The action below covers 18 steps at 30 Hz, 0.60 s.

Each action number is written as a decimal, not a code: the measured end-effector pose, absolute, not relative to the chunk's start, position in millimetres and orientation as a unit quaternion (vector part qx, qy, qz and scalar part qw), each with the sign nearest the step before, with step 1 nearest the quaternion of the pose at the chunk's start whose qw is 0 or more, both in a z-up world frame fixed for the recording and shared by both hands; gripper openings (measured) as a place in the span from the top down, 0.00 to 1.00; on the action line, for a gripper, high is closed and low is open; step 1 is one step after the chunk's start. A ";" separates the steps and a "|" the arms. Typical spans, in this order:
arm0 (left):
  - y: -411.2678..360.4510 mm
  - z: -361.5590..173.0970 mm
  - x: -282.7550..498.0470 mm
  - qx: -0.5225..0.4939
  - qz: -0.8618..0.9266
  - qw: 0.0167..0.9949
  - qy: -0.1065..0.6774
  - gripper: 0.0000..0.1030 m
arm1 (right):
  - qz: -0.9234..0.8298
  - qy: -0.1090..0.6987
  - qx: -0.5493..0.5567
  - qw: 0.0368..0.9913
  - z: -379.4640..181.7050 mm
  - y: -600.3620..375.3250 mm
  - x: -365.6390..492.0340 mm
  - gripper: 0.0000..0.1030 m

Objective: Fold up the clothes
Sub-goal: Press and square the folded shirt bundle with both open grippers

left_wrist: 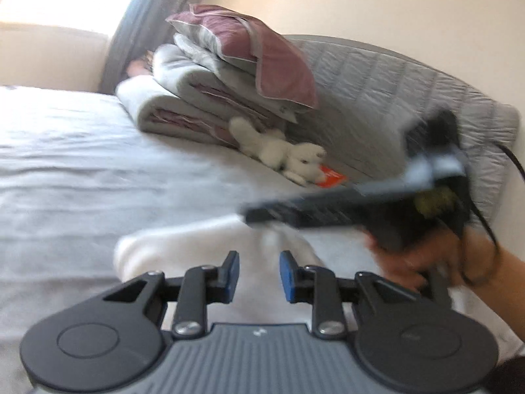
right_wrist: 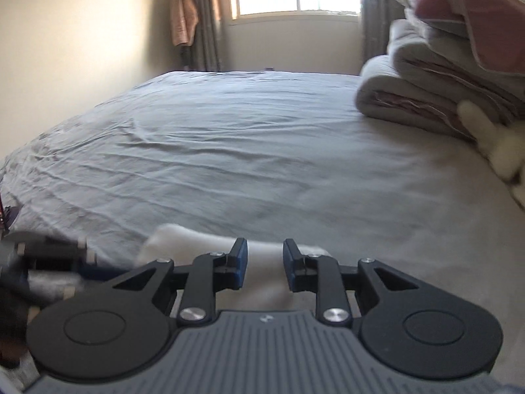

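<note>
The left claw (left_wrist: 259, 277) has its blue pads (left_wrist: 233, 275) spread a narrow way apart, with nothing pinched between them. The white garment (left_wrist: 183, 252) lies on the grey bed sheet (left_wrist: 98, 170) directly under and ahead of this claw, showing through the gap between the pads and bulging out towards 10 o'clock of them; whether the pads touch the cloth cannot be told. At 2 o'clock from the left claw, the right claw (left_wrist: 249, 215) reaches in from the right edge, blurred, held by a hand (left_wrist: 423, 259), with its tip over the far edge of the garment.

In the right wrist view the right claw's pads (right_wrist: 242, 264) also stand a little apart and pinch nothing. The white garment shows between them and runs off towards 10 o'clock on the bed; contact is not clear. The left claw appears blurred at 9 o'clock near the left edge.

Well beyond, at 1 o'clock in the left wrist view, folded bedding (left_wrist: 210, 98) is stacked against the padded headboard (left_wrist: 393, 98), with a white plush toy (left_wrist: 285, 154) at its foot
</note>
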State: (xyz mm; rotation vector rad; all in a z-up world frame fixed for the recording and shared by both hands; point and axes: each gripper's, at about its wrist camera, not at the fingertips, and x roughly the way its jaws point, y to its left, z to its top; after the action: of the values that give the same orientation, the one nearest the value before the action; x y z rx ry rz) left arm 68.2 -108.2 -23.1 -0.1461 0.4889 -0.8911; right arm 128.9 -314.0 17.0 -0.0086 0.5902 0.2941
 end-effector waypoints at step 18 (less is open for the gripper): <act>-112.7 -29.9 94.9 -0.050 -0.382 0.884 0.265 0.67 | 0.134 0.304 0.069 0.941 1.9 -342.8 117.8 0.71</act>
State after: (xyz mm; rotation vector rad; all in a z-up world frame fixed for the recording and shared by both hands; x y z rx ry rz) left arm 94.9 -112.7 -29.9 -0.1045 0.5506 -0.7949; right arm 117.8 -342.8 1.9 0.1404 0.6197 0.2738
